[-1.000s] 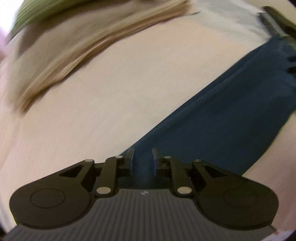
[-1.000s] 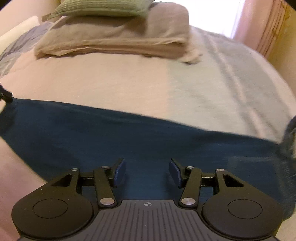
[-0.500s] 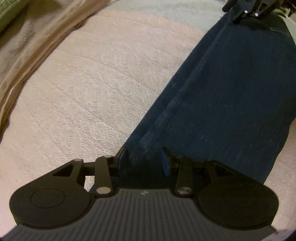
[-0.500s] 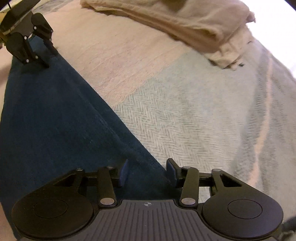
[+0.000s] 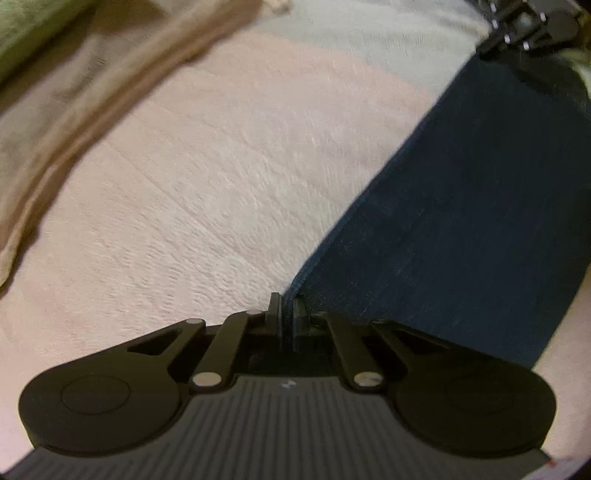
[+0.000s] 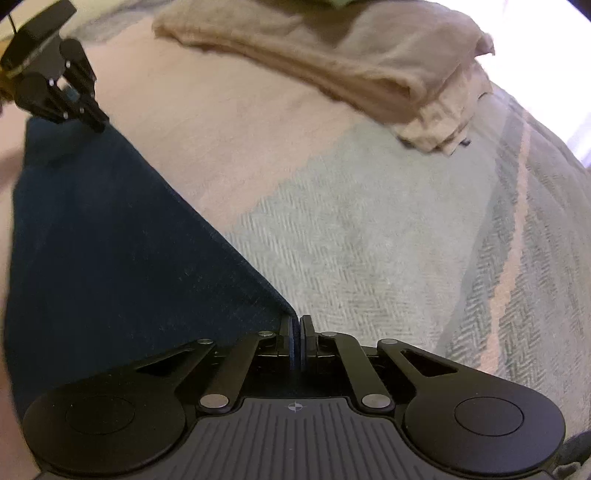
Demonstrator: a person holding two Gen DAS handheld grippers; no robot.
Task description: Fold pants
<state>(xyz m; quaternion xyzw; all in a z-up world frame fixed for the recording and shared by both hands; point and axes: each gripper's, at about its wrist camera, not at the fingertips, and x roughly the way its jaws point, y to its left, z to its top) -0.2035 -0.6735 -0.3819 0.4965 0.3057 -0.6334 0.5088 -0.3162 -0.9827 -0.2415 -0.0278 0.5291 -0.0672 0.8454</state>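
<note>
pants: dark blue pants [image 5: 472, 221] lie flat on a bed [image 5: 221, 192], spread as one long band across the pale pink part of the cover; the right wrist view shows the same band [image 6: 110, 258] running from the near gripper up to the far one.
left gripper: the left gripper [image 5: 287, 314] points steeply down at one end of the band, its jaws closing with the cloth's edge between them; the pads press on the seam at the corner. from the right wrist view it shows small at the top left [image 6: 79, 110], tips on the far corner of the pants.
right gripper: the right gripper [image 6: 297, 332] is clenched on the other end's corner, a thin fold of blue cloth pinched between its pads. from the left wrist view it appears at the top right [image 5: 517, 26], blurred, at the far end of the band.
bed: the cover is pink under most of the pants and pale grey-green with a herringbone weave [image 6: 369, 240] beyond the right gripper.
blankets: a stack of folded beige blankets [image 6: 351, 62] lies toward the far edge of the bed, well apart from the pants; in the left wrist view it fills the top left corner [image 5: 92, 85], with a green fabric [image 5: 22, 29] on top.
</note>
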